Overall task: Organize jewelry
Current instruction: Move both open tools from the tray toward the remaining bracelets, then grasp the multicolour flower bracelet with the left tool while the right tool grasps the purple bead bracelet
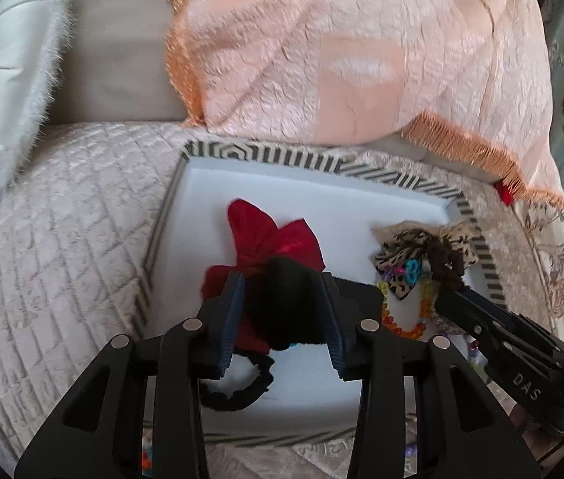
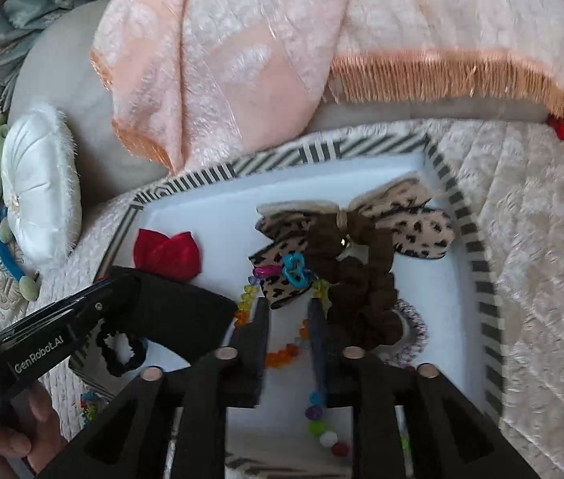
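Between the spread fingers of my left claw (image 1: pixel 285 311) sits a black fabric piece (image 1: pixel 288 303), apparently just let go, over the red bow (image 1: pixel 270 239) in the striped tray (image 1: pixel 282 157). My right claw (image 2: pixel 290 319) is spread too, straddling the orange bead necklace (image 2: pixel 282 355); its strand loops near to far, just left of the brown scrunchie (image 2: pixel 366 303). So the right claw is nearer, I judge.

quilted cream sofa seat (image 1: pixel 62 215) | peach fringed throw (image 1: pixel 362 48) | daylight
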